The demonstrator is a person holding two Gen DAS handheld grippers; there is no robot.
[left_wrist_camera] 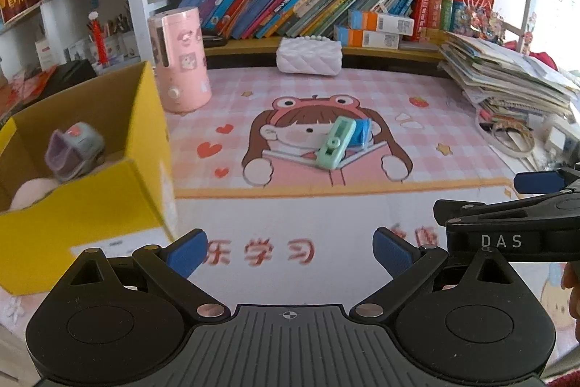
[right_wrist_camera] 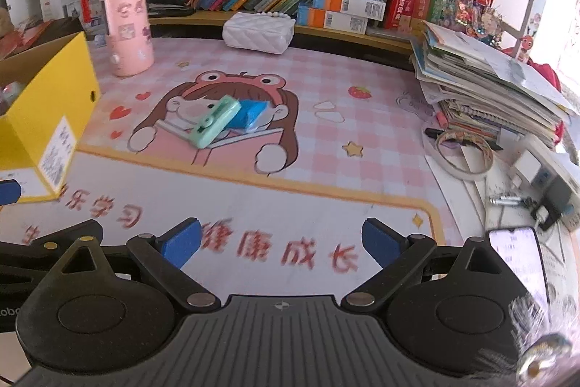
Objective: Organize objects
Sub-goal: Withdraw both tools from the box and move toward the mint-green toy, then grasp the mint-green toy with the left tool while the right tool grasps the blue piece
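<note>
While both grippers, left (left_wrist_camera: 290,251) and right (right_wrist_camera: 281,243), hang spread and empty above the desk's front edge, the mint green stapler (left_wrist_camera: 334,142) leans on a blue packet (left_wrist_camera: 360,132) mid-mat; the yellow box (left_wrist_camera: 108,205) stands at the left edge.

Bright daylight glares from the right; fisheye edges bend, and near mat lettering blurs.
</note>
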